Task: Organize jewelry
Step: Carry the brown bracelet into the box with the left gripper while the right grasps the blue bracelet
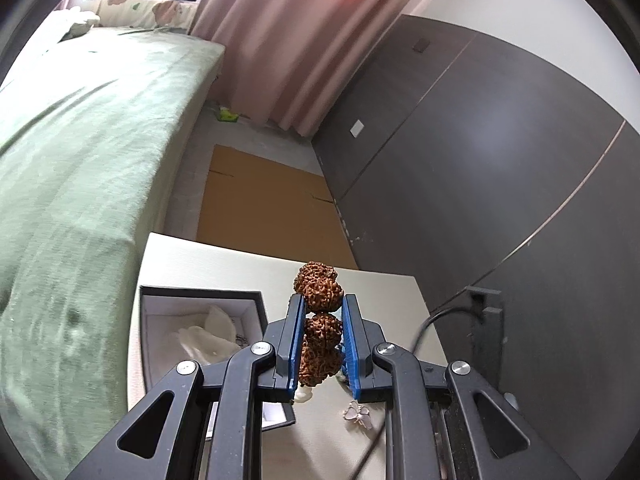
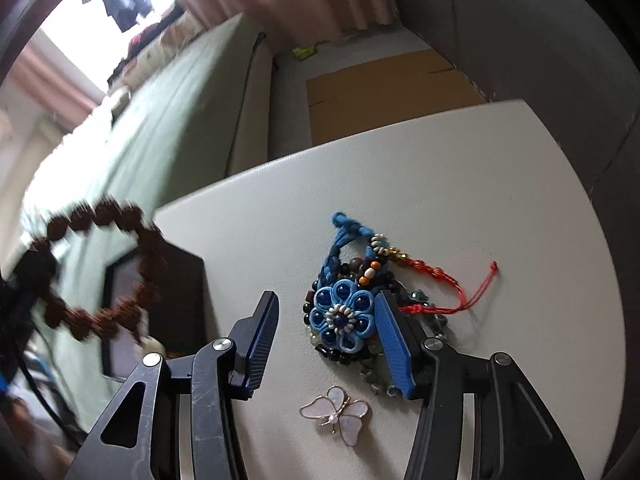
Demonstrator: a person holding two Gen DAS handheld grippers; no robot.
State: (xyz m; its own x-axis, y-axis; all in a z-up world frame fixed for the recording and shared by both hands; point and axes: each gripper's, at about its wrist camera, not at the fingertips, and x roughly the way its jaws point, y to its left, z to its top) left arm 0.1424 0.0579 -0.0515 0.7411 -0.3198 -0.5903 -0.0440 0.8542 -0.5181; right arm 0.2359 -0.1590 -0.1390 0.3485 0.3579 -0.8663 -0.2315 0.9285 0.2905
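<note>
My left gripper [image 1: 322,302] is shut on a brown bumpy seed-bead bracelet [image 1: 320,320] and holds it up over the white table [image 1: 384,292], right of an open black jewelry box [image 1: 200,308] with white lining. In the right wrist view the bracelet [image 2: 100,272] hangs blurred at the left in front of the box [image 2: 176,292]. My right gripper [image 2: 326,308] is open and empty, low over the table [image 2: 440,184]. Between its fingers lies a blue flower-and-cord piece [image 2: 342,316] on a heap of beads with a red string [image 2: 448,280]. A pink butterfly brooch [image 2: 338,414] lies nearer.
A green bed [image 1: 76,168] runs along the left. Cardboard [image 1: 264,204] lies on the floor beyond the table. A dark wardrobe [image 1: 500,152] stands at the right with a black cable [image 1: 436,316]. The butterfly brooch [image 1: 358,412] shows under my left gripper.
</note>
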